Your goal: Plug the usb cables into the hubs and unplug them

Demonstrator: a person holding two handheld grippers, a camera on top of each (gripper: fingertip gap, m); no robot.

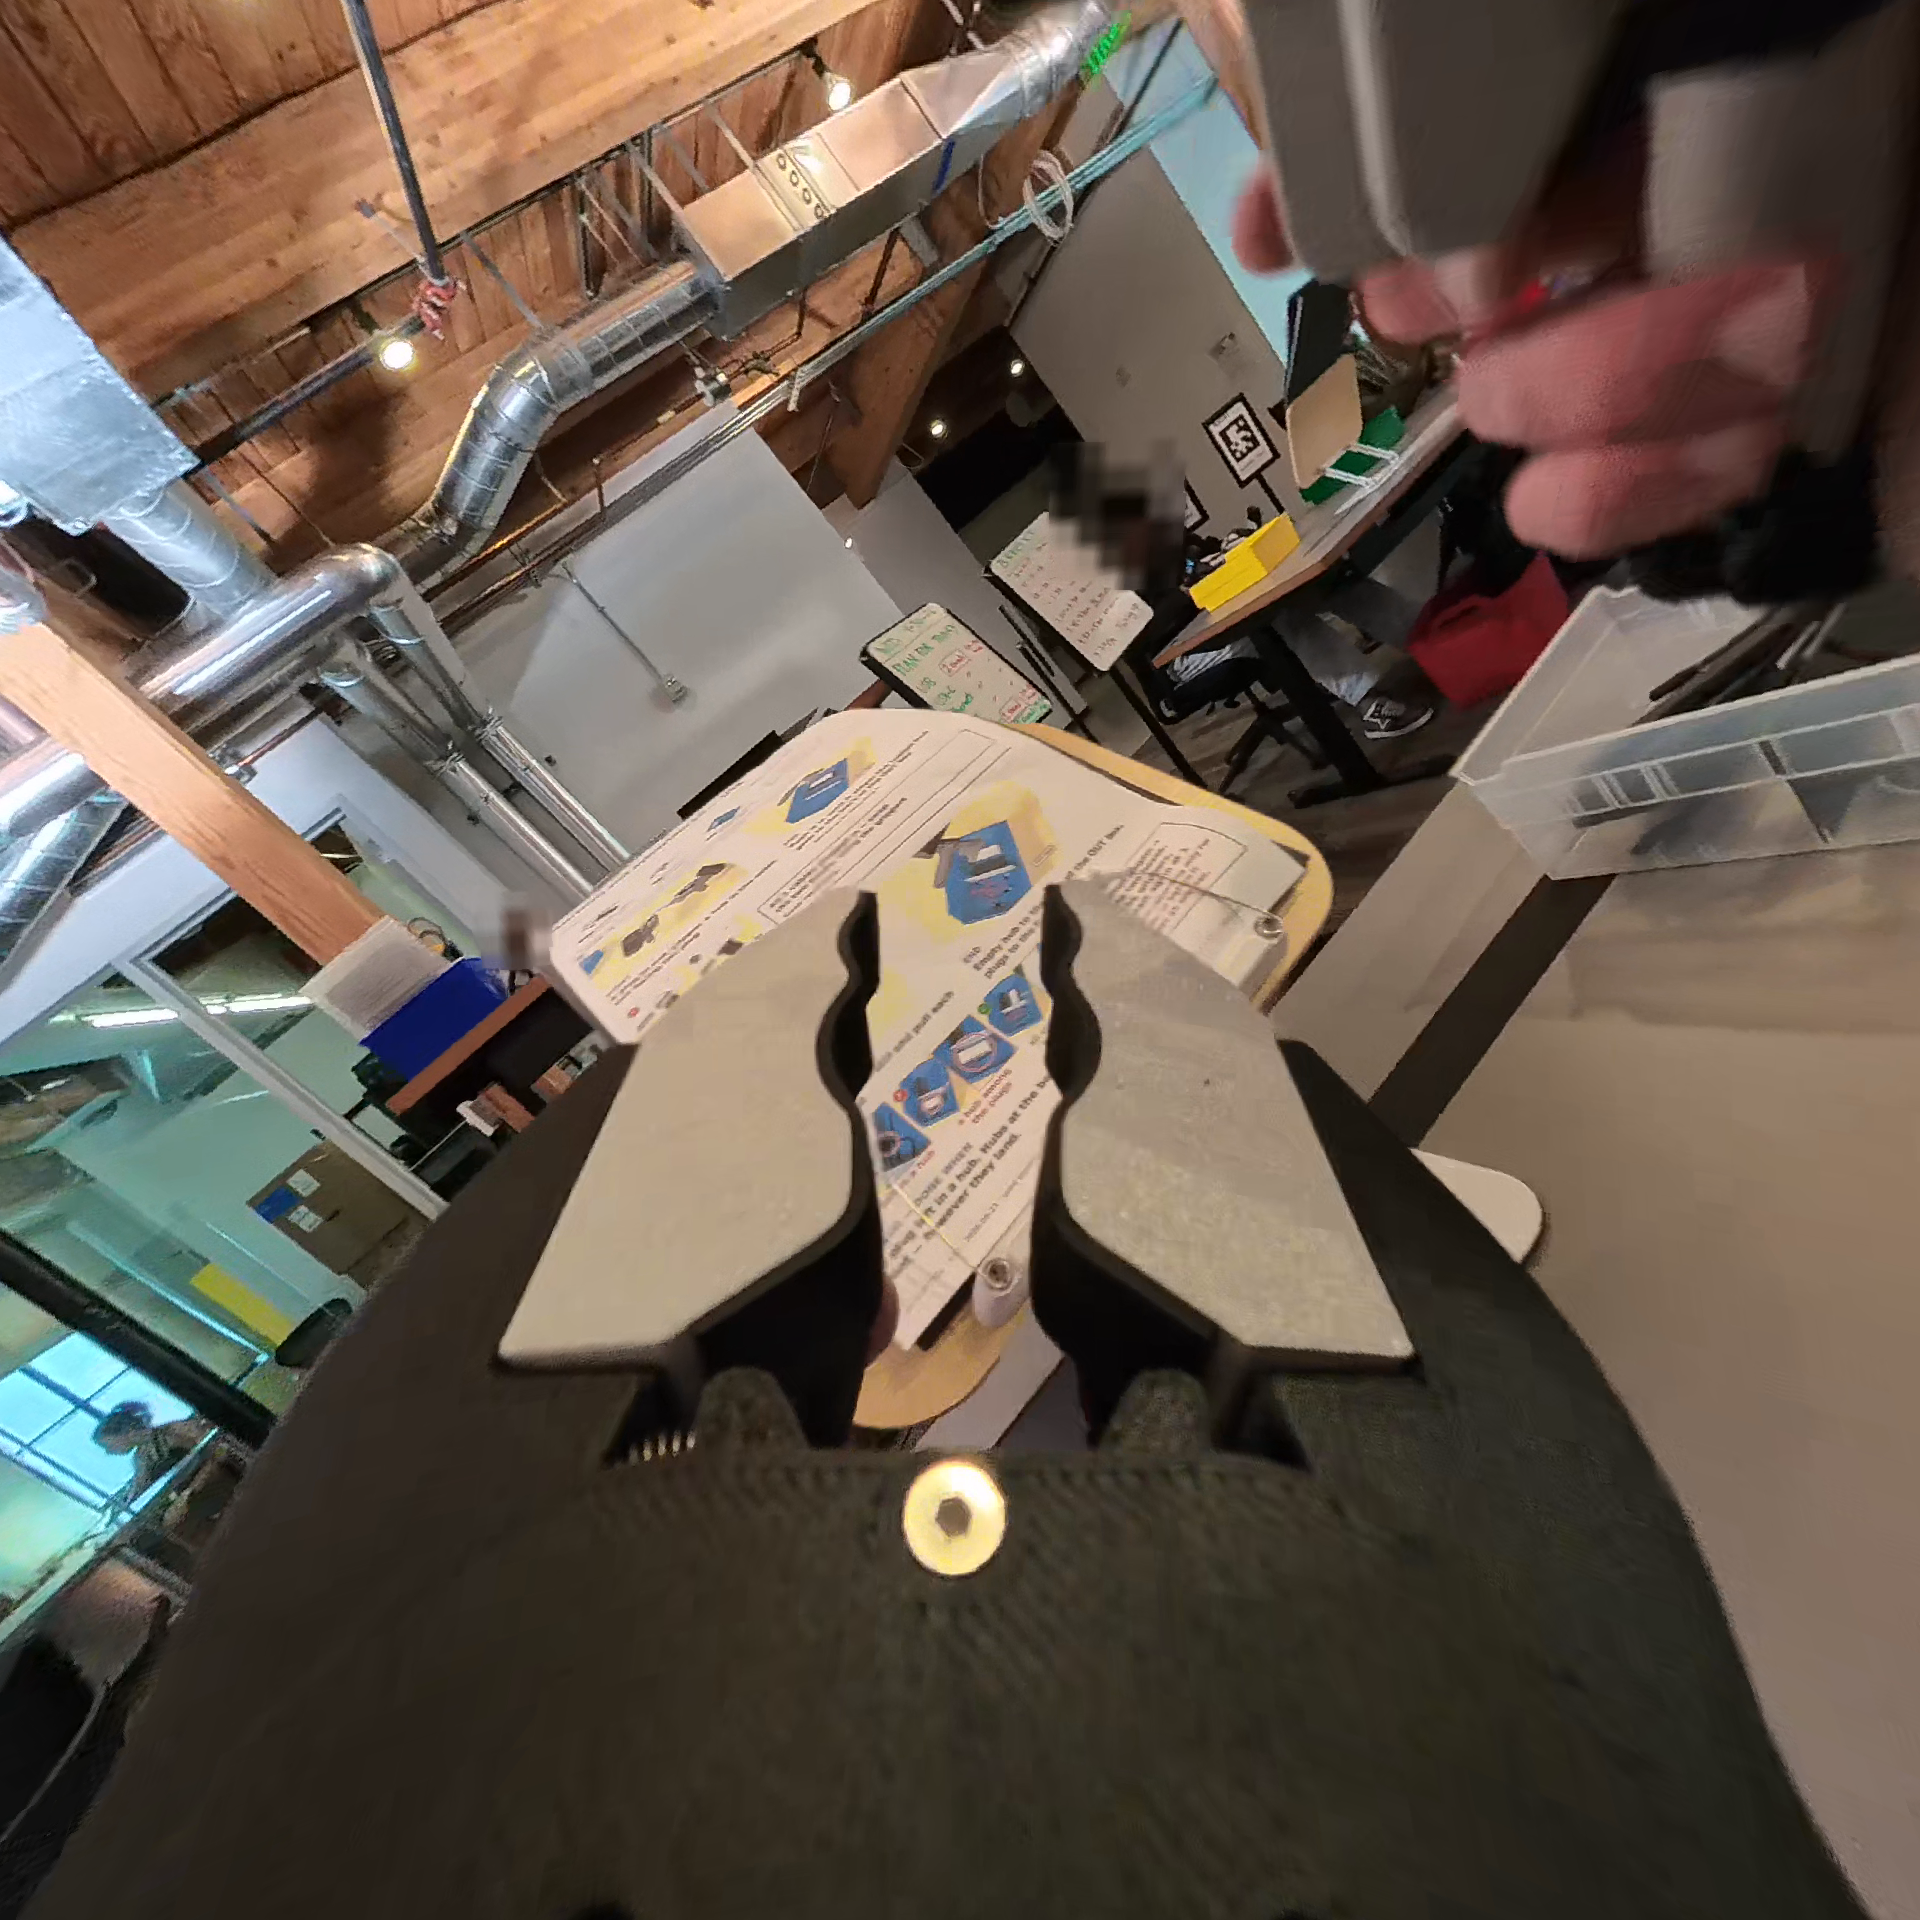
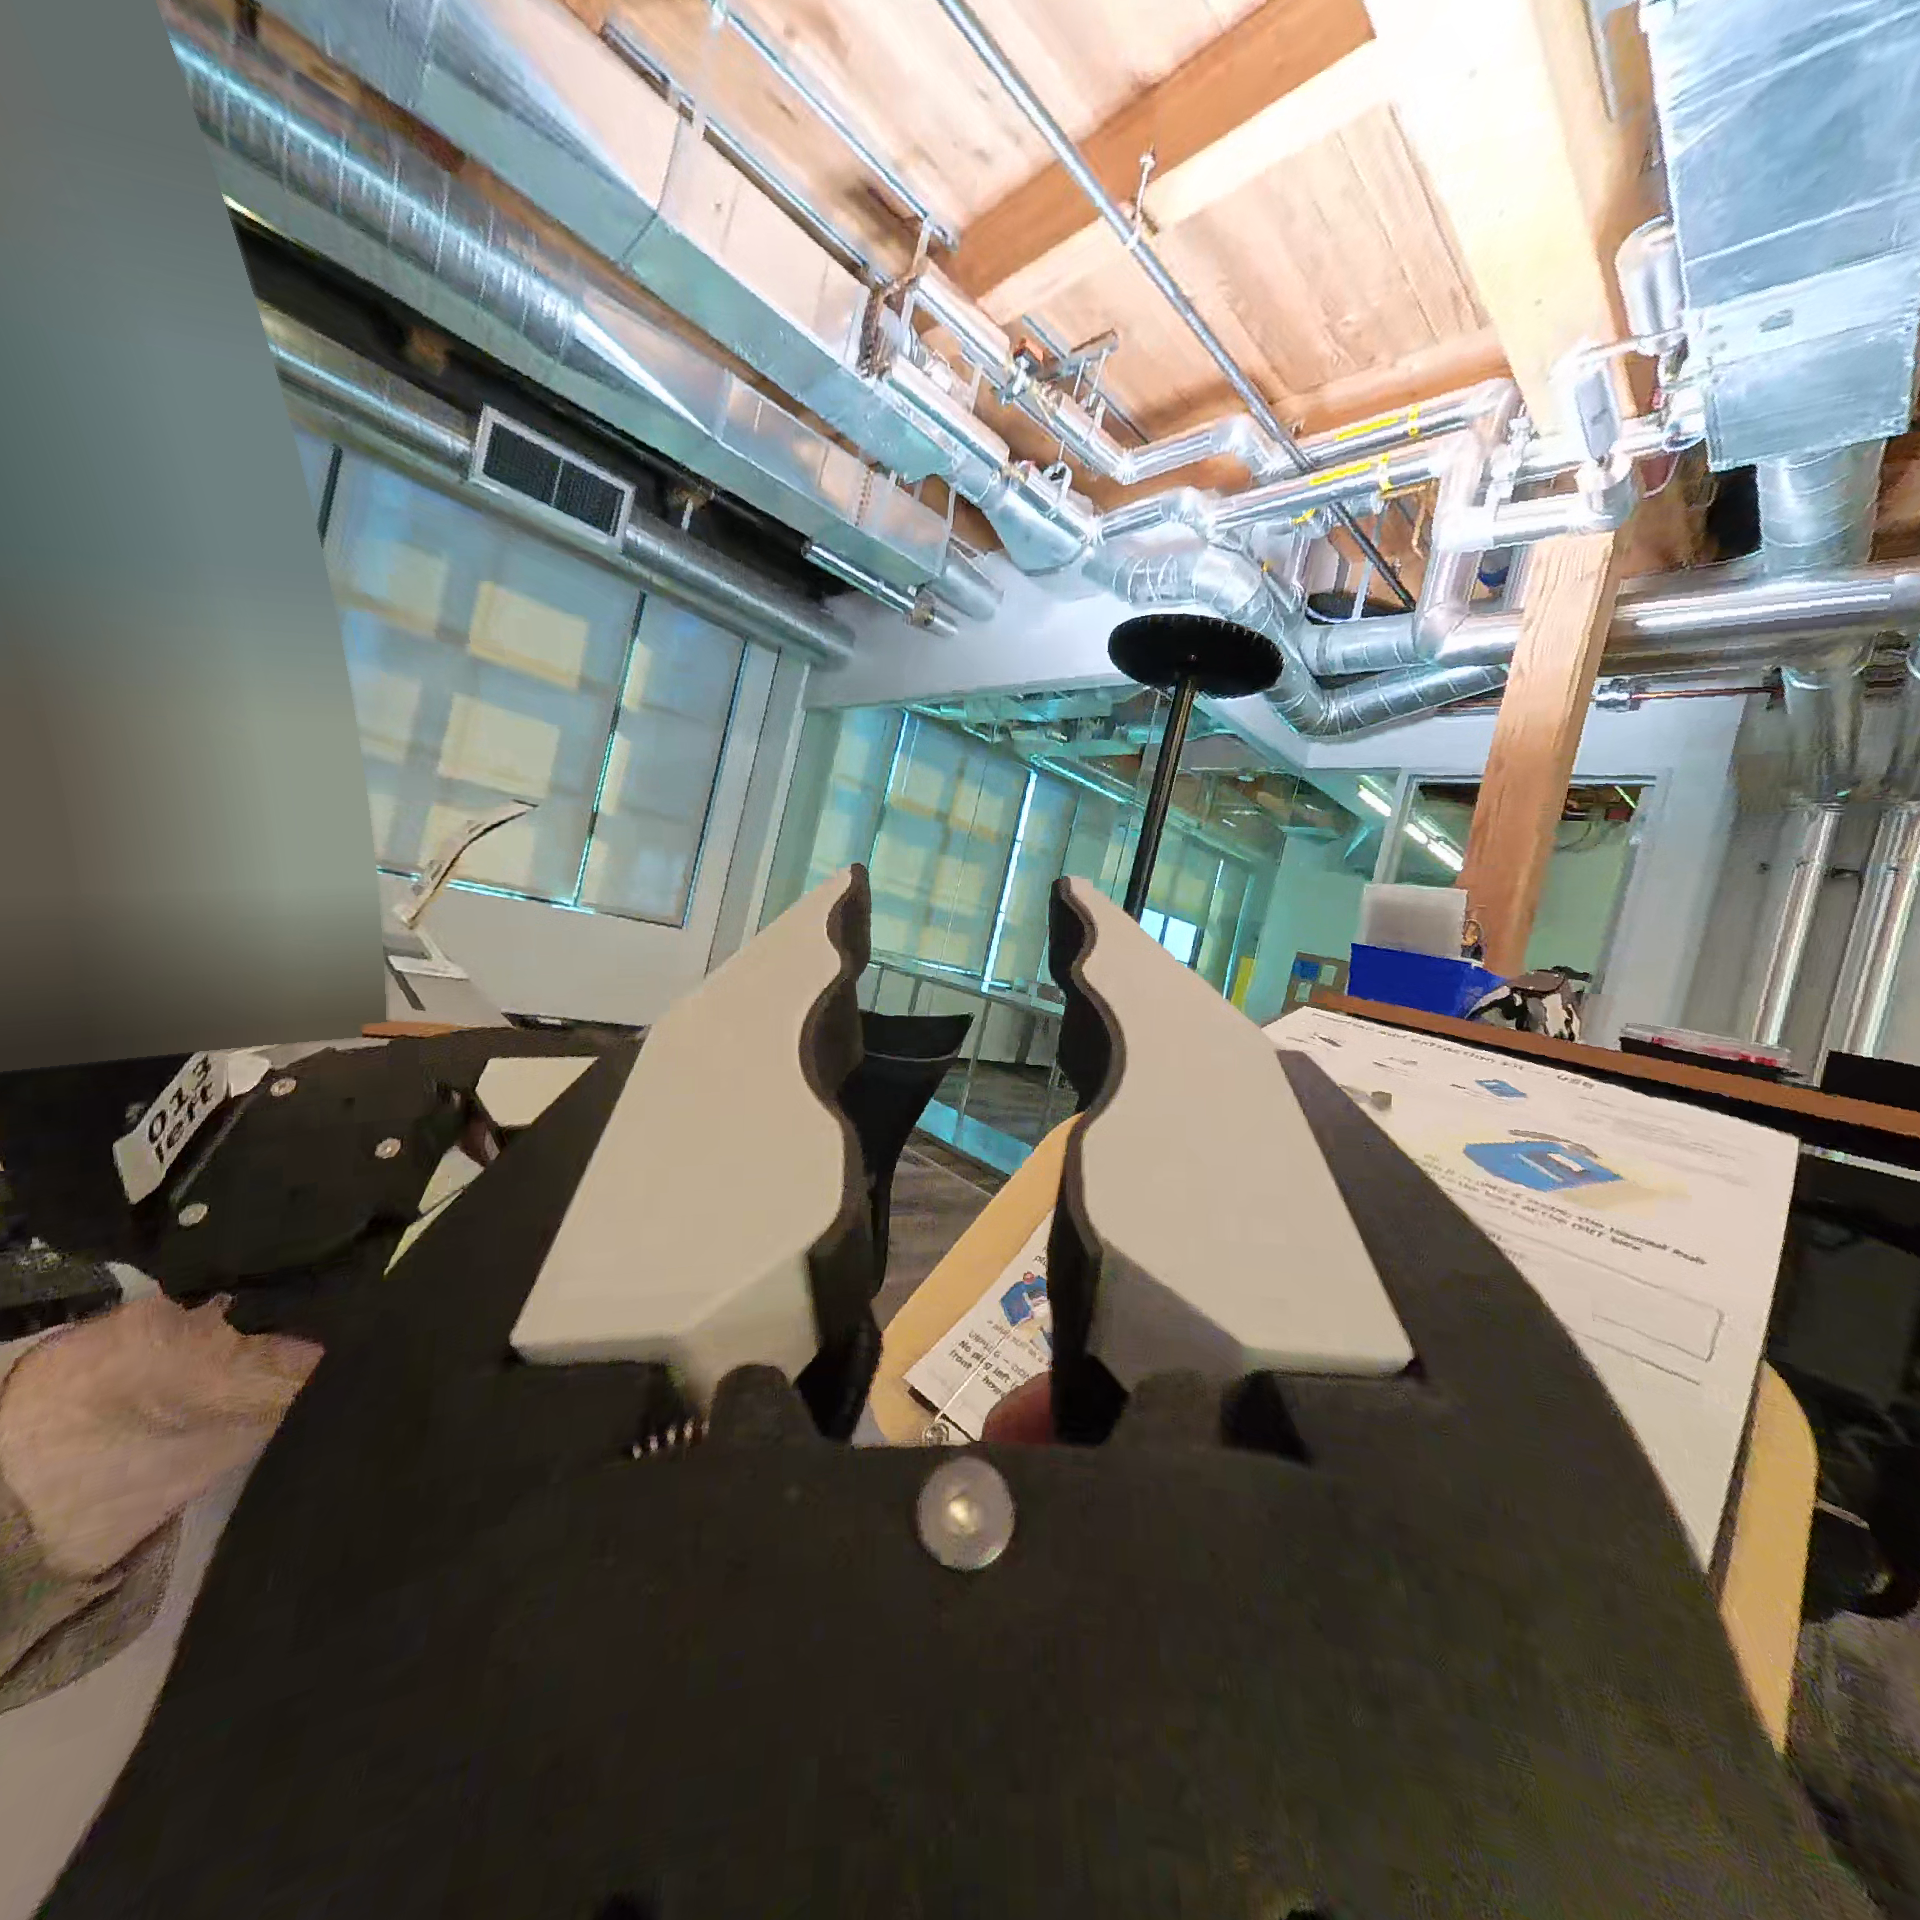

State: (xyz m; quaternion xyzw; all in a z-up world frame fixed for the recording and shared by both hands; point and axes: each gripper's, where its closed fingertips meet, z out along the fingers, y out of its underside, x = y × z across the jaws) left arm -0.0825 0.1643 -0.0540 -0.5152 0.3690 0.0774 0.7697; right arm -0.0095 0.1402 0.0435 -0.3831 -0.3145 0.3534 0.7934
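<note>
**Both grippers raised and empty, no cables or hubs in view**

Your left gripper [image 1: 961,914] has its jaws parted with nothing between them, aimed at a printed instruction sheet [image 1: 935,831] on a wooden board [image 1: 1304,862] at 12 o'clock. A clear plastic bin [image 1: 1704,769] sits at 2 o'clock. Your right gripper [image 2: 961,904] is likewise parted and empty, pointing up toward the ceiling ducts [image 2: 1039,488]. The same sheet [image 2: 1558,1174] lies at 3 o'clock. USB cables and hubs appear in neither view.

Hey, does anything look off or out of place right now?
Yes. Both hand-held grippers, left and right, are open, empty and aimed up toward the ceiling. No cables or hubs show, only an instruction sheet on a wooden board.
</note>
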